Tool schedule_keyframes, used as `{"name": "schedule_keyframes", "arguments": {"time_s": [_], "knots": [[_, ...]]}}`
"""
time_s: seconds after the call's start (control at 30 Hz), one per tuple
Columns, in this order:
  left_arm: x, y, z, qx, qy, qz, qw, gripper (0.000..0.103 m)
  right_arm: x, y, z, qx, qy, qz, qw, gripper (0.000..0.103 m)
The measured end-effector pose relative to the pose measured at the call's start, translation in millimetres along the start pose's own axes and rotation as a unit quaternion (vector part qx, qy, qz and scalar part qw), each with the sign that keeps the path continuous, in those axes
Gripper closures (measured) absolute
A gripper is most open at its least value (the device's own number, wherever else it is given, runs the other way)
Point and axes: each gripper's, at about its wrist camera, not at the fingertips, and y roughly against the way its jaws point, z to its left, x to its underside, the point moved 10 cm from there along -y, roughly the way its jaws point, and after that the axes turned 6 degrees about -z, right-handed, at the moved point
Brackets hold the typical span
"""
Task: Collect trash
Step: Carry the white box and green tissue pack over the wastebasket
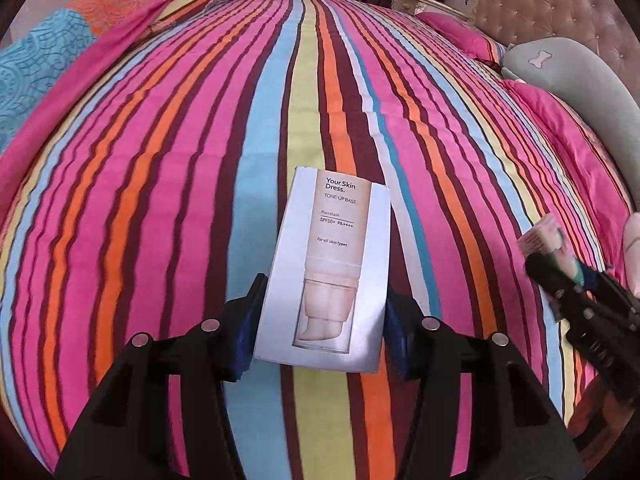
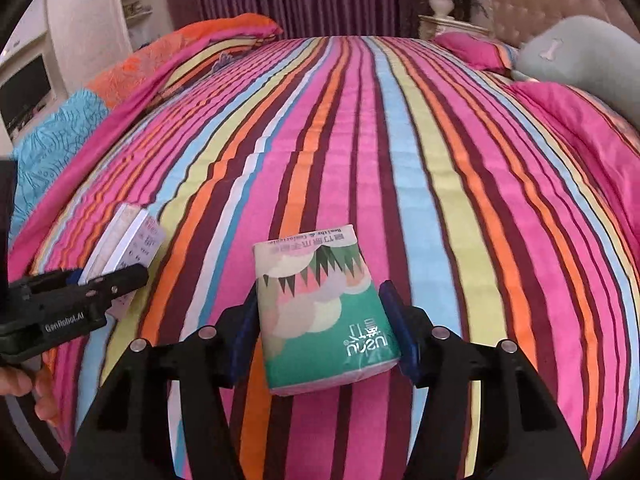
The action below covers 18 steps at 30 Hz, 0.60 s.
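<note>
White cosmetics box point(image 1: 326, 276) clamped in your left gripper point(image 1: 320, 320), tissue pack point(image 2: 324, 312) clamped in your right gripper point(image 2: 322, 336); both held above the bed point(image 1: 160, 160). Next: carry both to a bin, none visible.

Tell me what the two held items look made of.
Skincare box in the left hand-held gripper: likely matte white cardboard, with crisp folded edges. Tissue pack in the right hand-held gripper: apparently glossy plastic film, shown by its sheen and soft bulging corners.

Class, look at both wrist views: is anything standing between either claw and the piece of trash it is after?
Nothing visible does. The left claw is already shut on the white cosmetic box, and the right claw on the green tissue pack, above the striped bedspread. No bin is visible.
</note>
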Motion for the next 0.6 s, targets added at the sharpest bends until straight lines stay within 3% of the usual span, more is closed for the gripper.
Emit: {"name": "schedule_keyframes", "arguments": {"time_s": [0.6], "knots": [[75.7,101.2,10.3,-0.012,-0.027,-0.013,0.9995,0.051,58.7,101.0,-27.0,0.023,-0.079,-0.013,0.996,0.048]]}}
